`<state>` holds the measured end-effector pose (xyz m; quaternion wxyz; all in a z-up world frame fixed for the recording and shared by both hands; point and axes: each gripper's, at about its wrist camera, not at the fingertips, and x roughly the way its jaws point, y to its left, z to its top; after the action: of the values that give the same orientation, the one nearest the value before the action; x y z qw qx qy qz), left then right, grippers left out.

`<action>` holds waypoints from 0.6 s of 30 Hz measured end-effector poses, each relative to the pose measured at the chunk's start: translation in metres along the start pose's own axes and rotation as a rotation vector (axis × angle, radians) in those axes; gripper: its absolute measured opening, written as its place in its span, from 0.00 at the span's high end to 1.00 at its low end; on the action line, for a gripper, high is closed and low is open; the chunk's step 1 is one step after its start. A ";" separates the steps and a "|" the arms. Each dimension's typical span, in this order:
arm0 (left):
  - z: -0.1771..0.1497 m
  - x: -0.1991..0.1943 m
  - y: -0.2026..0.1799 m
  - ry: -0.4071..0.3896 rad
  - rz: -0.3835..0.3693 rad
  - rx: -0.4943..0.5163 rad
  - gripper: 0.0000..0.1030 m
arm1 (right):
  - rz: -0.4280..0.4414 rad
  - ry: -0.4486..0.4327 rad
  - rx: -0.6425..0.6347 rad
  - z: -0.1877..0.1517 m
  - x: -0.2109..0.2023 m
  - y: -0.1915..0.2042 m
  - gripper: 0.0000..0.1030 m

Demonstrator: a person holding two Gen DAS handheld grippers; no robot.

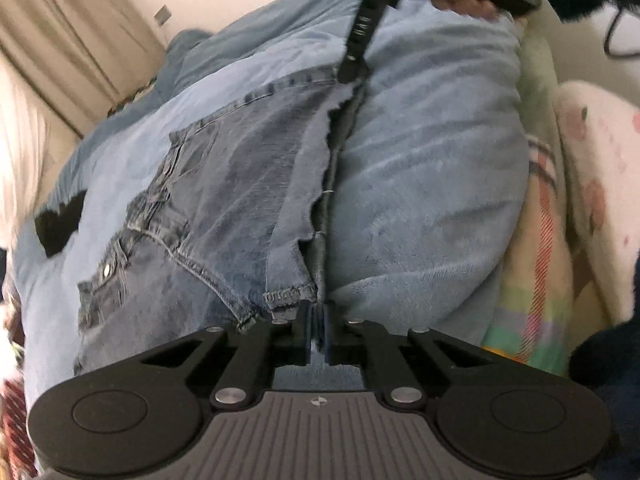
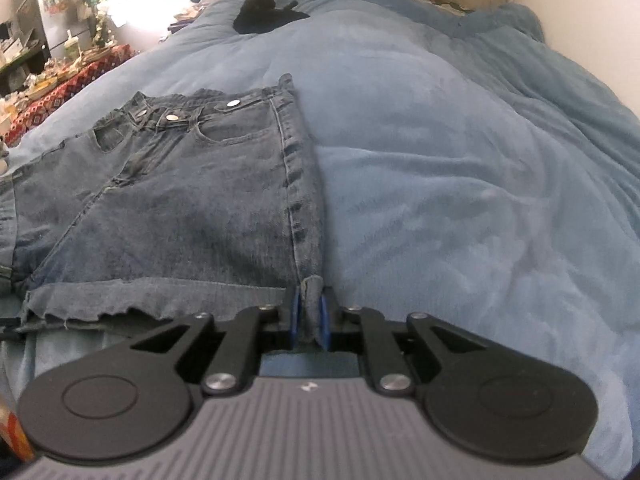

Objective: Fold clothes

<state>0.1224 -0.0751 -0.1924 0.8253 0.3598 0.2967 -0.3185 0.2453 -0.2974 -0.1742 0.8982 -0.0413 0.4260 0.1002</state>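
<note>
Blue denim shorts (image 2: 180, 200) lie flat on a light blue blanket (image 2: 460, 200), waistband away from the right wrist camera and frayed hem near it. My right gripper (image 2: 310, 320) is shut on the hem's right corner, with a fold of denim pinched between its blue pads. In the left wrist view the same shorts (image 1: 240, 200) lie to the left. My left gripper (image 1: 319, 332) is shut on the other end of the hem. Far along that raised edge, my right gripper (image 1: 347, 76) pinches the cloth, held by a person's hand (image 1: 468, 0).
A black garment (image 2: 264, 8) lies further up the blanket. Beside the bed stands a cluttered table with a red patterned cloth (image 2: 68, 76). Pale patterned bedding (image 1: 540, 240) lies along the blanket's other side. Curtains (image 1: 60, 40) hang by the wall.
</note>
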 end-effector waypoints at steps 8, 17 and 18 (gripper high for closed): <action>-0.011 -0.023 0.006 0.004 -0.046 -0.132 0.90 | -0.010 -0.014 0.039 -0.019 -0.030 0.000 0.82; -0.041 -0.061 0.040 0.004 -0.031 -0.379 0.84 | 0.170 -0.097 -0.023 -0.024 -0.079 0.080 0.76; -0.047 -0.064 0.051 0.011 -0.014 -0.419 0.84 | 0.198 -0.096 -0.039 -0.022 -0.079 0.093 0.76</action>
<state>0.1084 0.0091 -0.1528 0.8782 0.1799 0.3634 -0.2538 0.1598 -0.2215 -0.1262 0.9022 -0.0117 0.3826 0.1986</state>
